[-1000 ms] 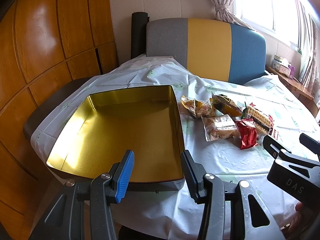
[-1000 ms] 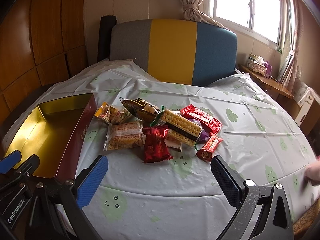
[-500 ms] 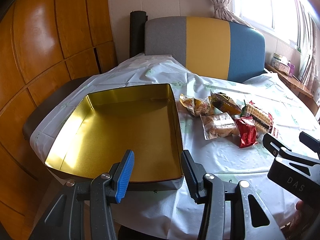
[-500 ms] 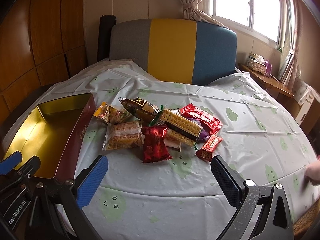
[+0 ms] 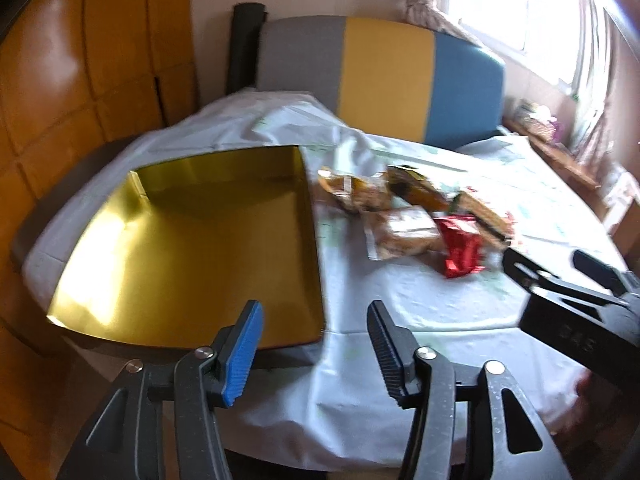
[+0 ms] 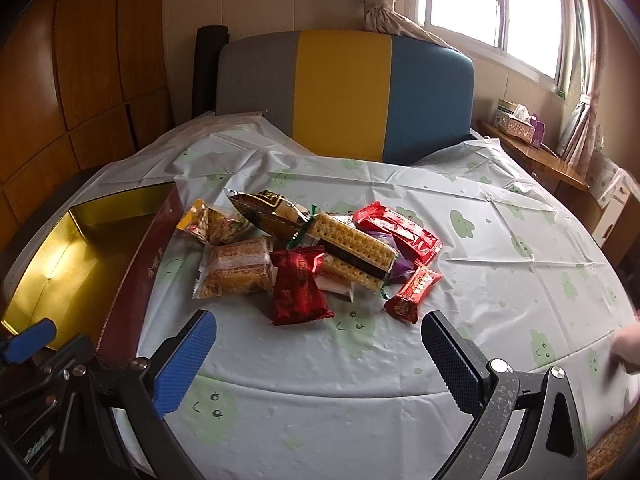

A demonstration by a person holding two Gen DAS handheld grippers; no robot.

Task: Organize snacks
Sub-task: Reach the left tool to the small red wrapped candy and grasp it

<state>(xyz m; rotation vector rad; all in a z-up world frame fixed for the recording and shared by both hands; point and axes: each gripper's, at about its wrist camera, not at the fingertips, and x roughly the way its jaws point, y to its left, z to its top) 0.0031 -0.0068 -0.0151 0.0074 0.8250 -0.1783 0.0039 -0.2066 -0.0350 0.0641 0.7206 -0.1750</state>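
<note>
The left gripper [image 5: 314, 346] tilts down over the near edge of the shallow rectangular gold-lined tin [image 5: 192, 248], its jaws opening with nothing between them. The right gripper [image 6: 320, 360] also angles downward, spread wide and empty above the white plastic tablecloth printed with green smiling blobs [image 6: 500, 280]. The heap of crinkly foil and clear-wrapped snack packets [image 6: 312, 252] lies just right of the tin (its outer wall is maroon), nearest a glossy red pouch [image 6: 298, 288]. A grey, yellow and blue padded chair back [image 6: 344, 96] stands behind.
</note>
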